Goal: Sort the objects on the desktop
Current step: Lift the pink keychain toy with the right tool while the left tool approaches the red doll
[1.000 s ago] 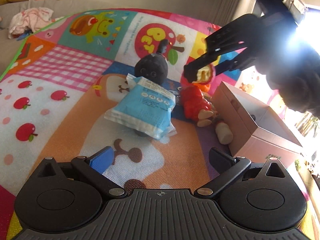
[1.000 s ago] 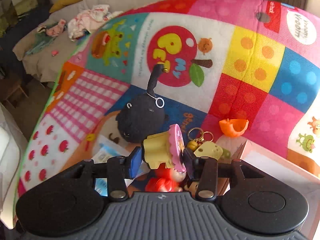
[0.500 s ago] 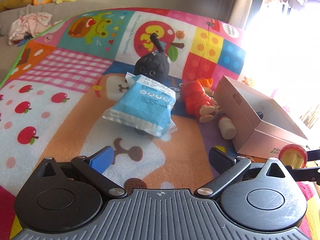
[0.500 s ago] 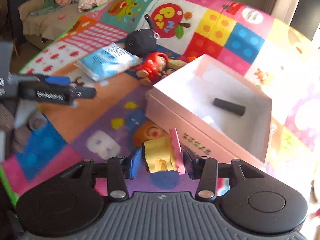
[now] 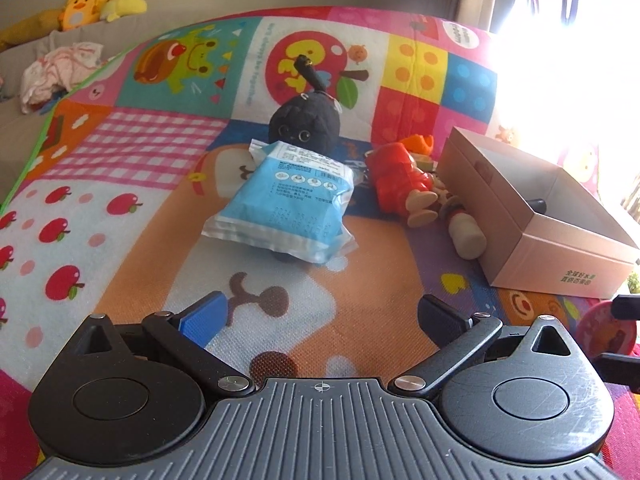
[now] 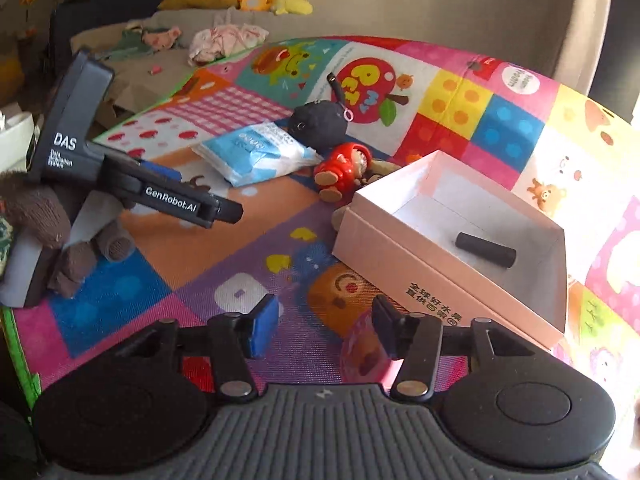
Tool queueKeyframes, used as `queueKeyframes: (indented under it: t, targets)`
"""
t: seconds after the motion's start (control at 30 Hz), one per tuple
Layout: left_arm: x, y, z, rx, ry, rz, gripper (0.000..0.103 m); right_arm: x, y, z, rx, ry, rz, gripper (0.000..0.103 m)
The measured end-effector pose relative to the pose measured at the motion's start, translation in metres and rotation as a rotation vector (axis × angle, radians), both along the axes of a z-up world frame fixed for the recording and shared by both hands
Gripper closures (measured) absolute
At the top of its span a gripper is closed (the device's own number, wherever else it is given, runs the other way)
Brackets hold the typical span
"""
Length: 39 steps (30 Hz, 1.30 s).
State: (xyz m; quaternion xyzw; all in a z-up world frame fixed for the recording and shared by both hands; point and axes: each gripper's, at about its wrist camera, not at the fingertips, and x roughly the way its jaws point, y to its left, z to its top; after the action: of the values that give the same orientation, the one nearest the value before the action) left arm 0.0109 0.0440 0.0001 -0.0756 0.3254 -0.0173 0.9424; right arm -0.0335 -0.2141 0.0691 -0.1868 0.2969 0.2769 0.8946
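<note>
One play mat [image 6: 224,256] covers the surface, patchwork print: apples, frog, gingham, big apple bearing letters "P", "M".

One pink cardboard box [image 6: 404,264], open top, sits on the mat's right side; green Chinese characters printed on its near wall. Inside it, one black cylinder [image 6: 485,249] lying flat.

One blue-and-white sealed packet [image 5: 286,204] lies mid-mat, small print on it not readable. Touching its far edge, one black plush toy [image 5: 305,126] with a stalk on top. Just beside, one red-clad doll [image 5: 402,182] on its side, near the box's left wall.

Left gripper [image 5: 322,314]: jaws wide apart, nothing between them, hanging over bare mat short of the packet. Seen from the right wrist, its body reads "DAS" and "GenRobot.AI"; a brown knitted sleeve sits behind it.

Right gripper [image 6: 324,326]: jaws have just been opening. One small pink-rimmed toy [image 6: 366,354] lies between them on the mat, blurred, against the right finger; not clamped. It rests outside the box, just before its near wall.
</note>
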Motion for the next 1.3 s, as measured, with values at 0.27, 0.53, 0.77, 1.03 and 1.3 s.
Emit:
queueKeyframes:
  t: [0.27, 0.53, 0.77, 1.03, 1.3]
  targets:
    - [0.007, -0.014, 0.001, 0.109, 0.067, -0.035, 0.0, -0.002, -0.059, -0.004, 0.155, -0.04, -0.266, 0.015]
    - [0.001, -0.012, 0.014, 0.073, 0.025, -0.045, 0.0, 0.009, -0.09, -0.033, 0.344, 0.043, -0.427, 0.012]
    - [0.031, -0.041, 0.043, 0.154, -0.094, -0.122, 0.031, 0.009, -0.091, -0.04, 0.369, 0.04, -0.454, 0.007]
    - [0.101, -0.08, 0.027, 0.221, -0.077, -0.17, 0.04, 0.011, -0.089, -0.042, 0.353, 0.036, -0.469, 0.004]
    - [0.086, -0.071, 0.025, 0.216, -0.056, -0.194, 0.065, 0.019, -0.097, -0.046, 0.398, 0.095, -0.505, 0.002]
